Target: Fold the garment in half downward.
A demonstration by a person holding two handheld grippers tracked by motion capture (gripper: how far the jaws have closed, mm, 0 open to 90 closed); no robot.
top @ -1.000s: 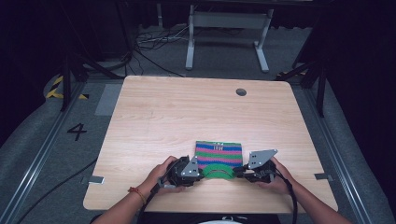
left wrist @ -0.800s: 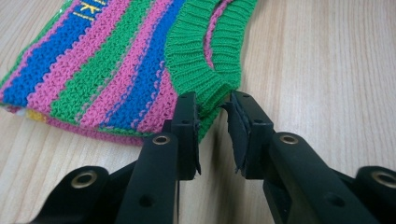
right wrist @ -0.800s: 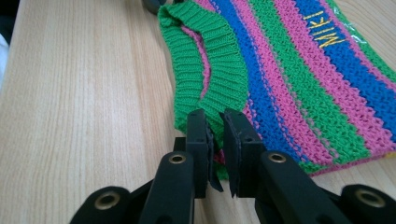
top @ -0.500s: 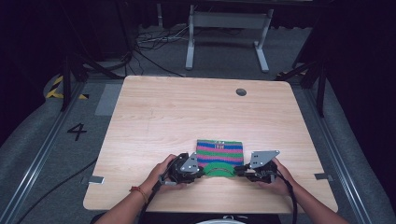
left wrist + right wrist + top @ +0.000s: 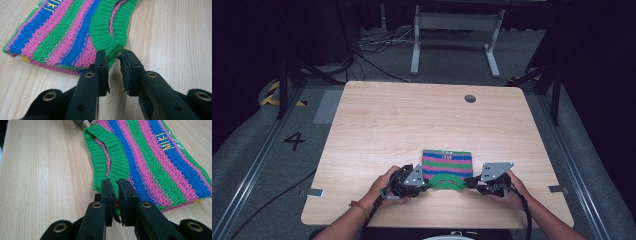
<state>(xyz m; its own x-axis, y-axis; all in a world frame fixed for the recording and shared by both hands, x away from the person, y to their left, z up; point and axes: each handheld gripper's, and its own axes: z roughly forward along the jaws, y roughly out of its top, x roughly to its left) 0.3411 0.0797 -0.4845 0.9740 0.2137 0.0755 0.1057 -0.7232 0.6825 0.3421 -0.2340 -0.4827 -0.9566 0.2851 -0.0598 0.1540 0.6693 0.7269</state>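
Note:
A small knitted sweater [image 5: 447, 161] in pink, blue and green stripes lies folded near the table's front edge, its green ribbed collar [image 5: 447, 181] towards the person. My left gripper [image 5: 428, 184] sits at the collar's left end. In the left gripper view the left gripper [image 5: 114, 58] is shut on the green edge of the sweater [image 5: 62, 37], with knit between the pads. My right gripper [image 5: 468, 184] is at the collar's right end. In the right gripper view the right gripper [image 5: 115, 186] has its jaws pinched on the hem of the sweater [image 5: 150, 157].
The wooden table [image 5: 412, 120] has a round cable hole [image 5: 470, 98] at the back right. A white frame [image 5: 452, 30] and cables lie on the floor behind it. A floor mark "4" [image 5: 294, 141] is at the left.

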